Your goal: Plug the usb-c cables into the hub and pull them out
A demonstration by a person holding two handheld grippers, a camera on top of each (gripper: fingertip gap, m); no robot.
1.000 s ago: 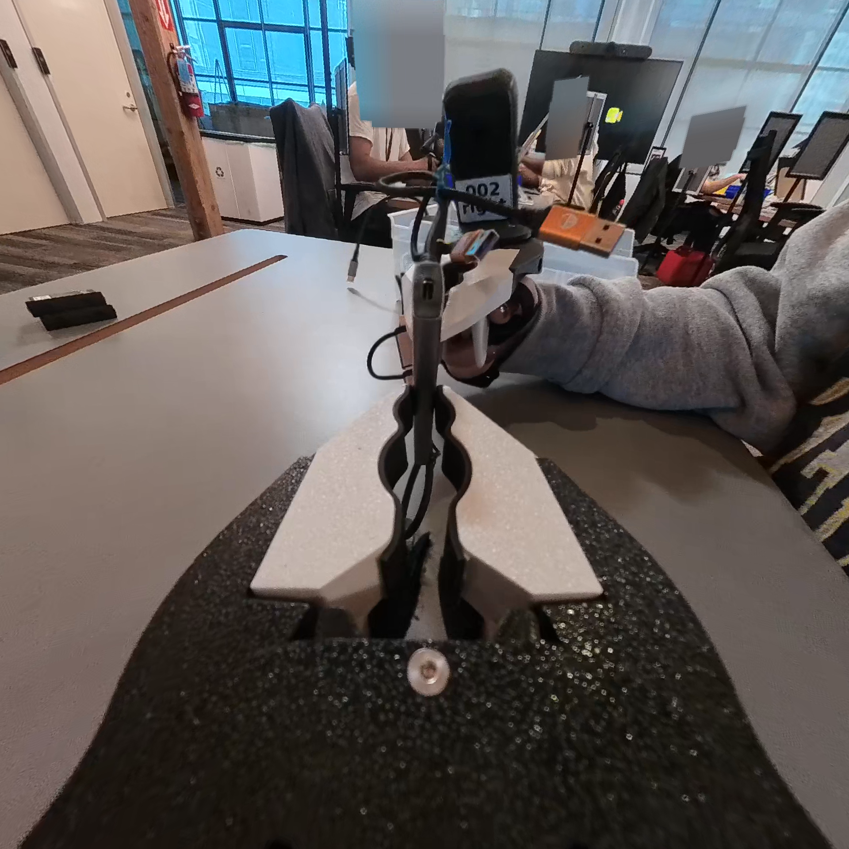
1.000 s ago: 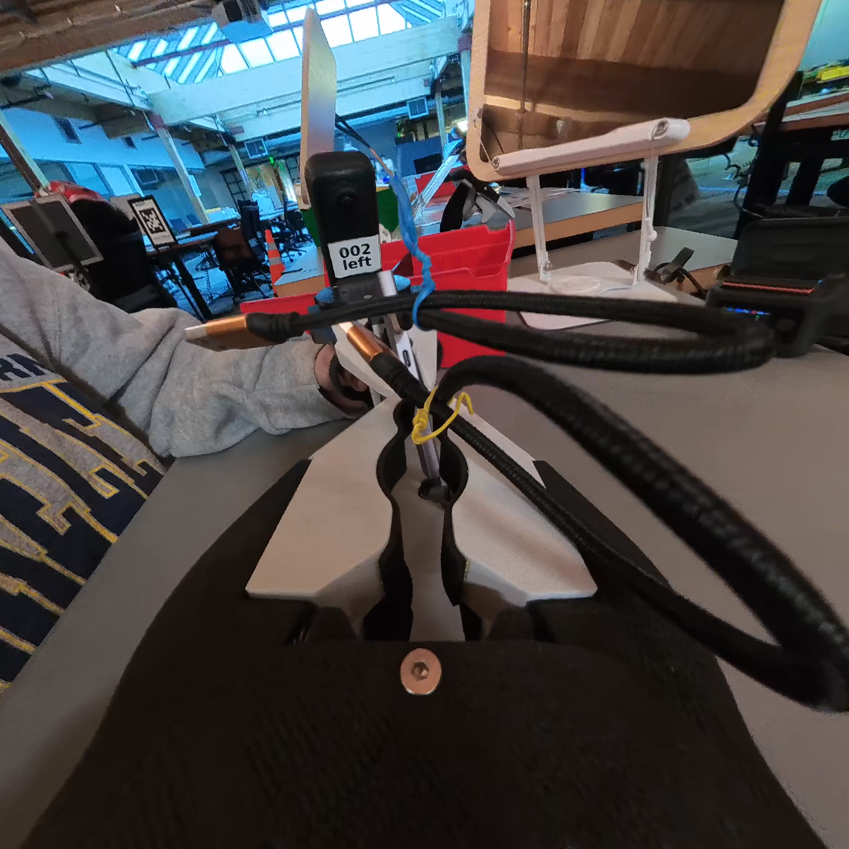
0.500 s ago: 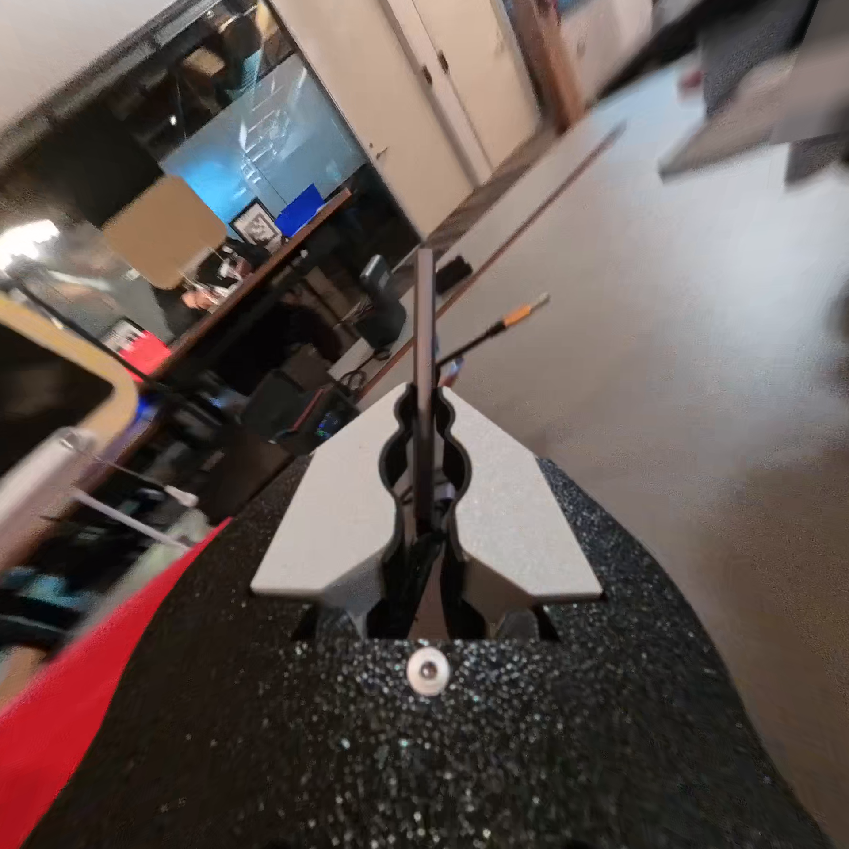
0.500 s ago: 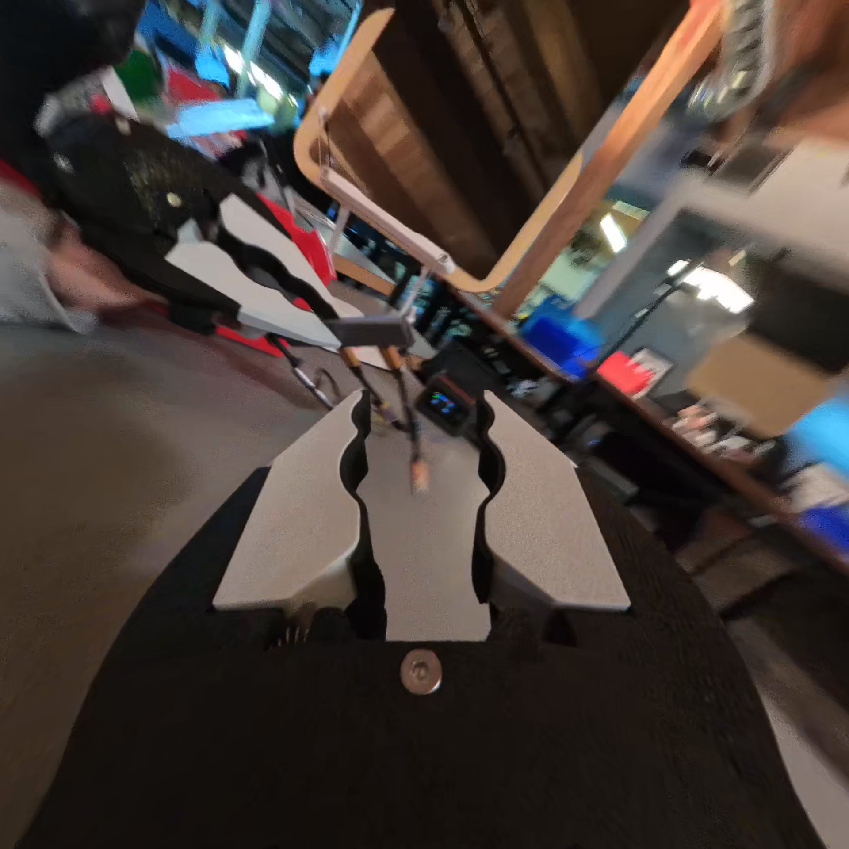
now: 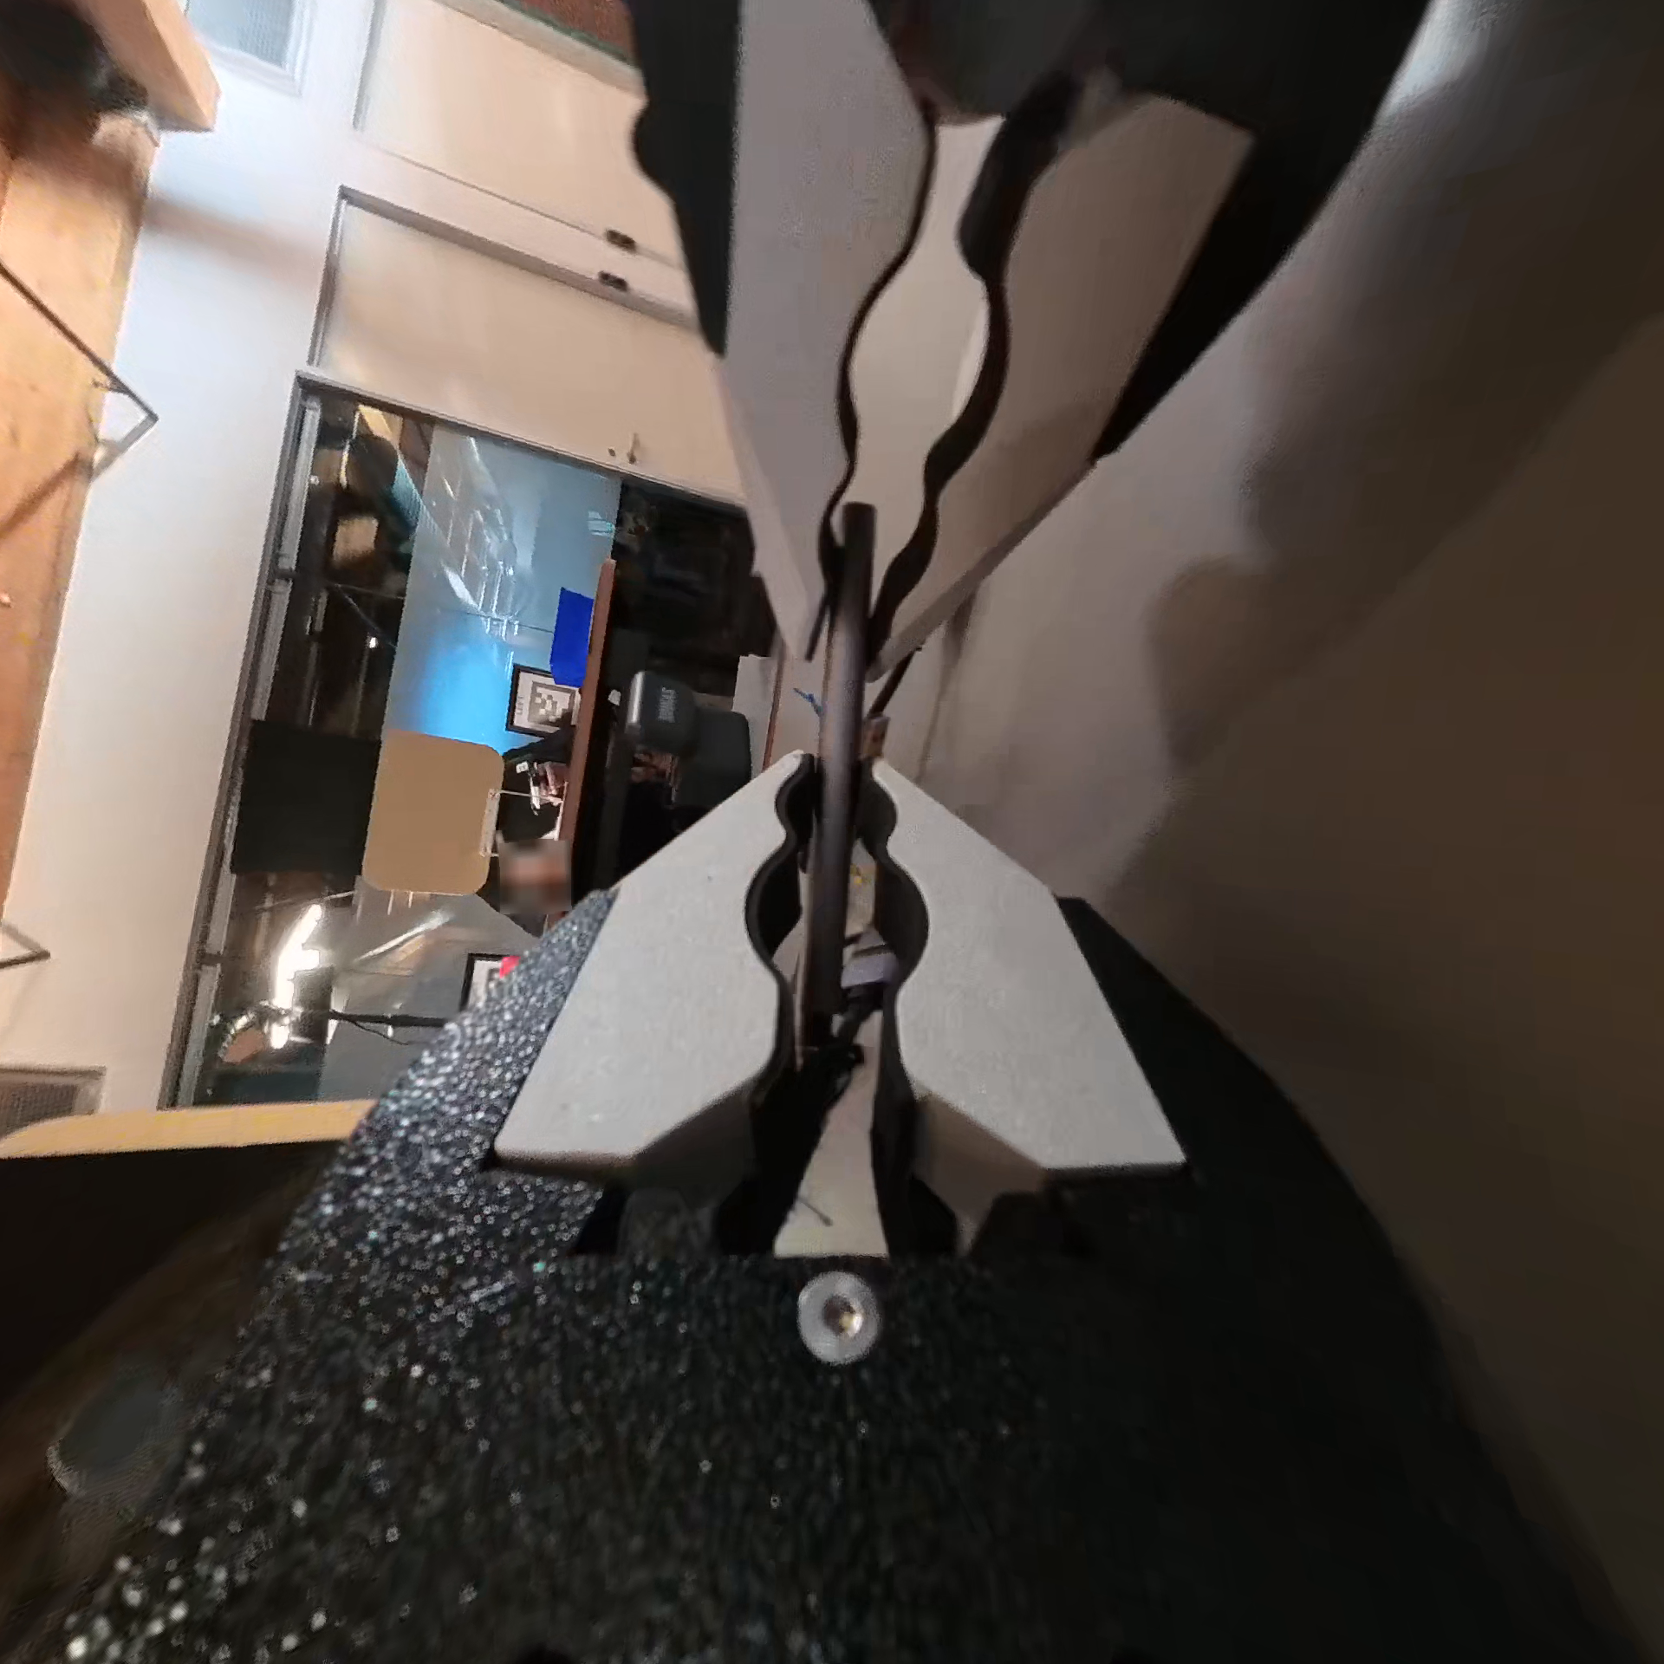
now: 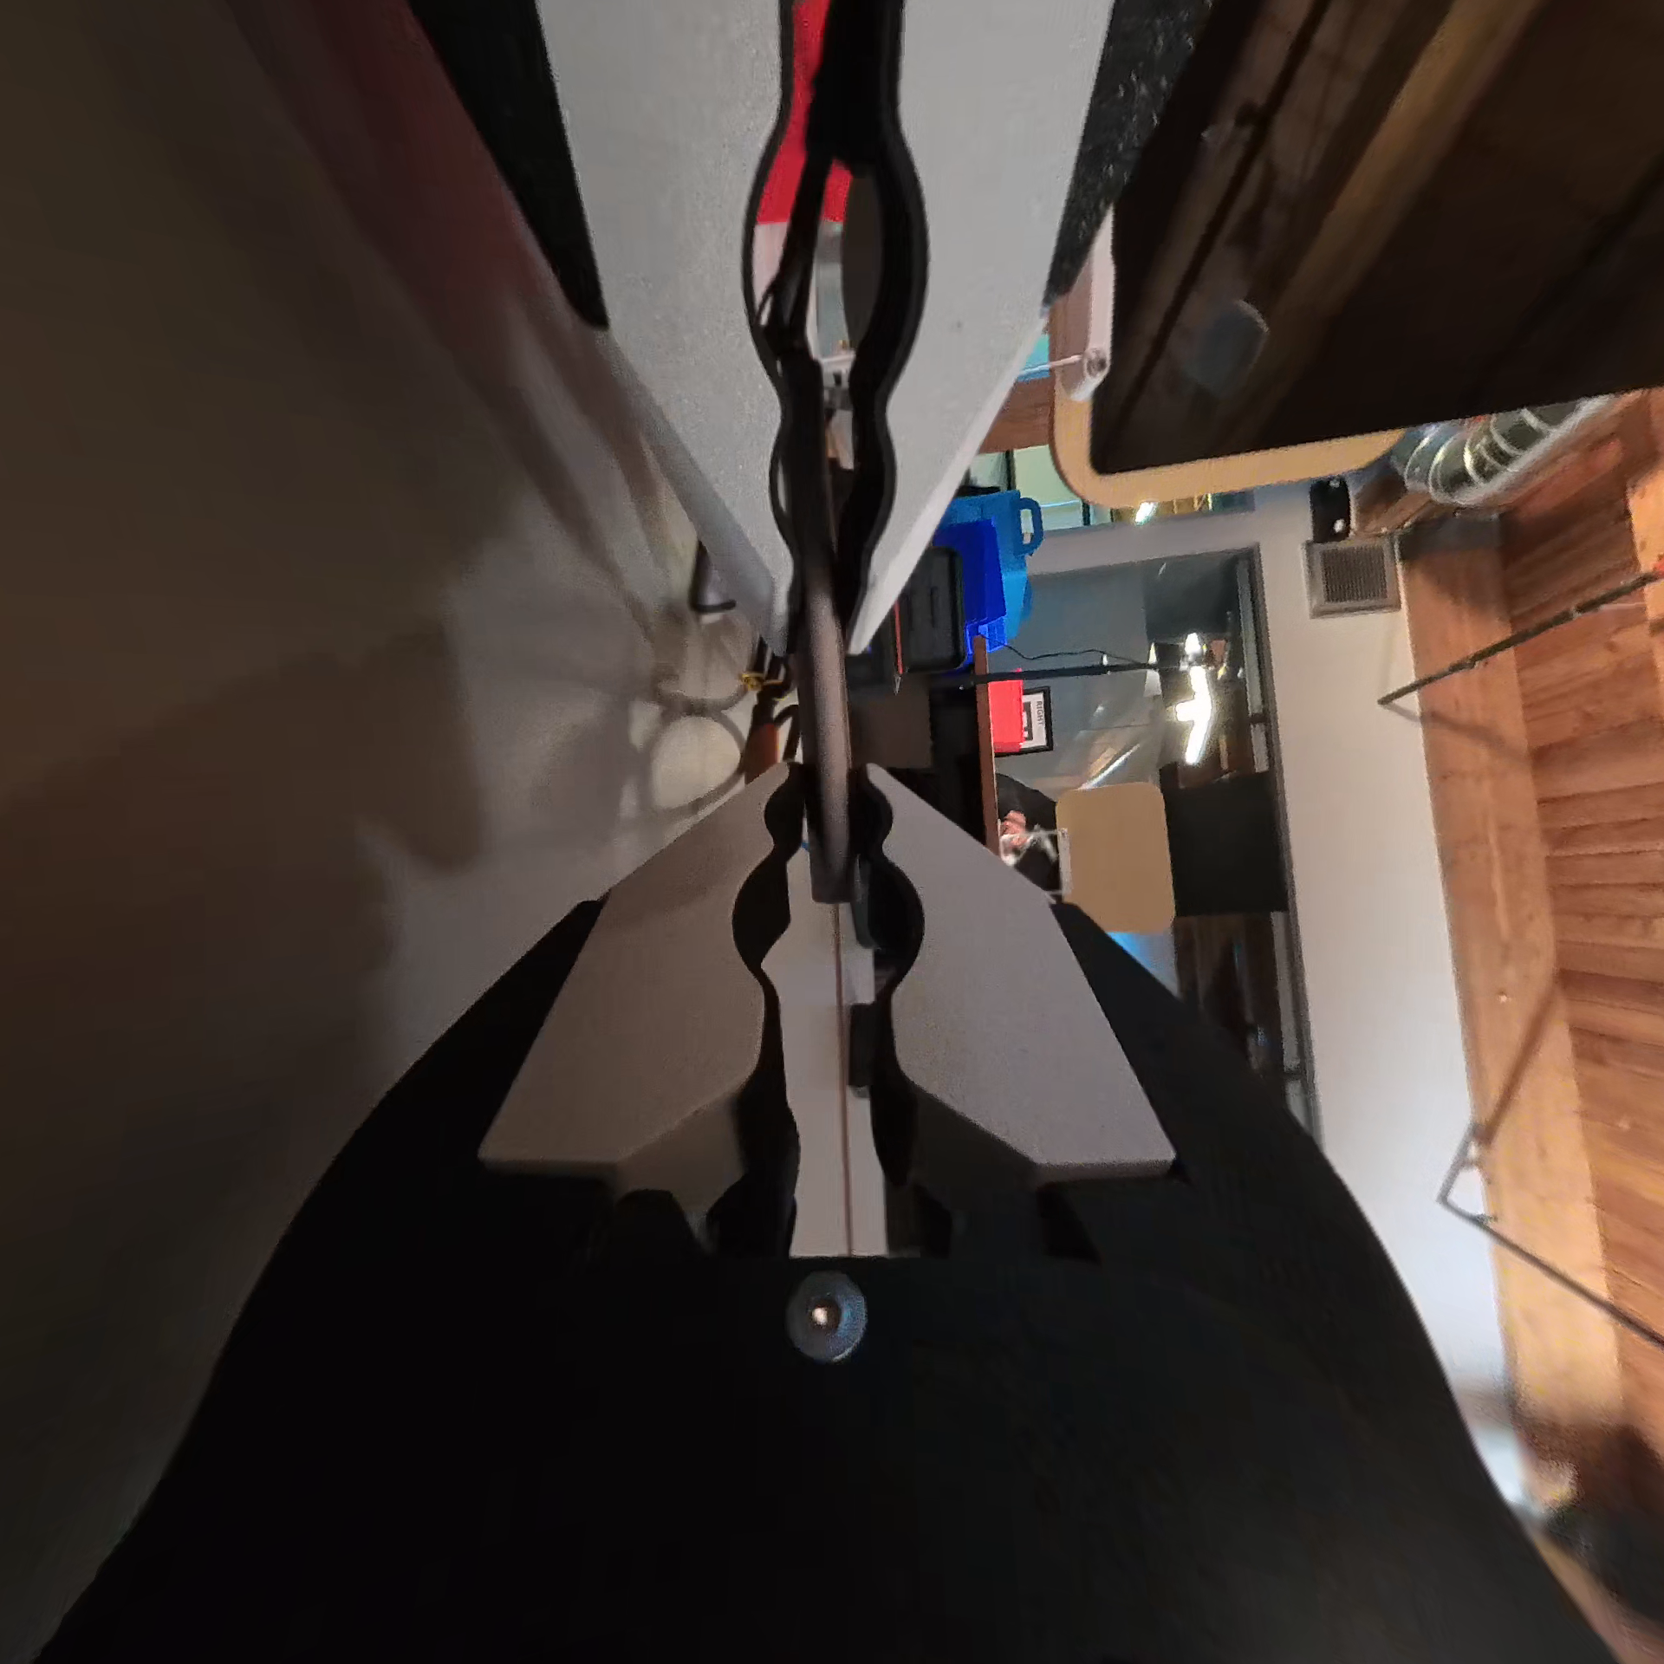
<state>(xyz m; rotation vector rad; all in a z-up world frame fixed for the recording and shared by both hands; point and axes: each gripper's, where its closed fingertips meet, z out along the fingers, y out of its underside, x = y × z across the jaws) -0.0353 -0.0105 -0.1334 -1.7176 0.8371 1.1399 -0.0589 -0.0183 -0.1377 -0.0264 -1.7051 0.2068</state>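
Observation:
Both views are rolled sideways. My left gripper [image 5: 833, 779] is shut on a thin dark USB hub [image 5: 837, 684], seen edge-on and pointing forward from its pads. My right gripper [image 5: 855, 531] faces it from the top of the left wrist view and closes on the hub's far end. In the right wrist view my right gripper [image 6: 828, 779] is shut on the hub [image 6: 824, 684], and the left gripper [image 6: 815, 576] grips its other end. Cables with orange-brown plugs [image 6: 765, 729] lie loose on the grey table [image 6: 270, 630] behind the hub. A metal plug tip [image 5: 873, 734] shows beside the hub.
The table [image 5: 1351, 810] fills the right side of the left wrist view. A wooden board [image 6: 1351, 225] on a stand and a blue bin [image 6: 990, 558] lie beyond the grippers. Doors and a glass wall [image 5: 504, 630] are far off. The grippers are tip to tip, or close to it.
The right gripper let go of the black cable, opened, then closed on the hub's free end. Both grippers have rolled sideways. The left gripper has kept the hub throughout.

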